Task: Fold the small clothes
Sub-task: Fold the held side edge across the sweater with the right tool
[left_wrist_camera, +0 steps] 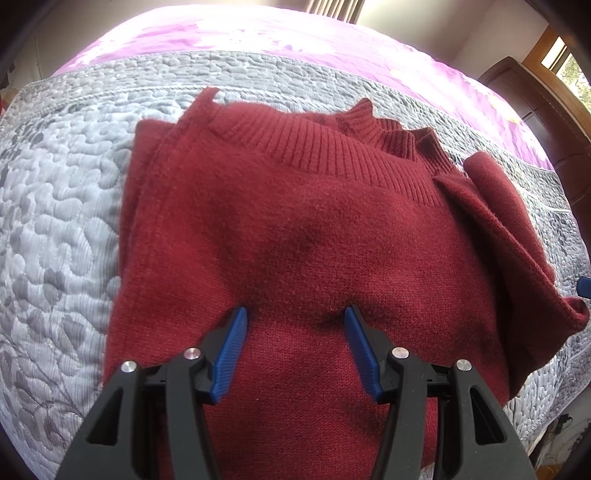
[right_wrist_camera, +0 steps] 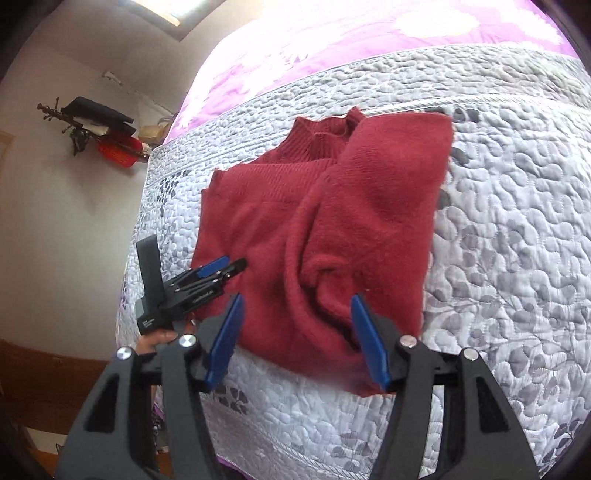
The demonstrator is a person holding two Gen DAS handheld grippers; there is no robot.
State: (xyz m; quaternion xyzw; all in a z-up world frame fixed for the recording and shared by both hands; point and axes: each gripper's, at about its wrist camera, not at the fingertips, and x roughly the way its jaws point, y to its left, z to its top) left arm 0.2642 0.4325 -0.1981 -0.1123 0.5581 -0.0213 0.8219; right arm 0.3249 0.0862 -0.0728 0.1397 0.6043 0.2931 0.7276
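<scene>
The red sweater (left_wrist_camera: 295, 236) lies partly folded on the grey quilt (left_wrist_camera: 55, 221), right in the middle of the bed. In the left wrist view its ribbed collar (left_wrist_camera: 380, 133) sits up at 12 o'clock, a ribbed band runs across just below it, and a loose flap of the knit (left_wrist_camera: 517, 236) bunches up at 3 o'clock. The left side is folded in, its edge running straight down at 9 o'clock.

The left gripper (left_wrist_camera: 295, 317) hovers low over the sweater's near part, fingers (left_wrist_camera: 232, 350) spread wide, nothing between them, tips at or just above the knit; whether they touch it, I cannot tell.

From the right wrist view, the sweater (right_wrist_camera: 332, 229) fills the centre, collar up at 12 o'clock, a thick fold piled on its right half. The right gripper (right_wrist_camera: 295, 302) hangs over the sweater's near edge, blue fingers (right_wrist_camera: 369, 343) wide apart and empty. At 9 o'clock the left gripper (right_wrist_camera: 221, 267) shows side-on, at the sweater's left edge, a hand (right_wrist_camera: 159, 339) on its grip.

Beyond the quilt, a purple flowered sheet (left_wrist_camera: 258, 33) covers the far bed at 12 o'clock. Dark wooden furniture (left_wrist_camera: 546, 122) stands at 2 o'clock in the left view.
</scene>
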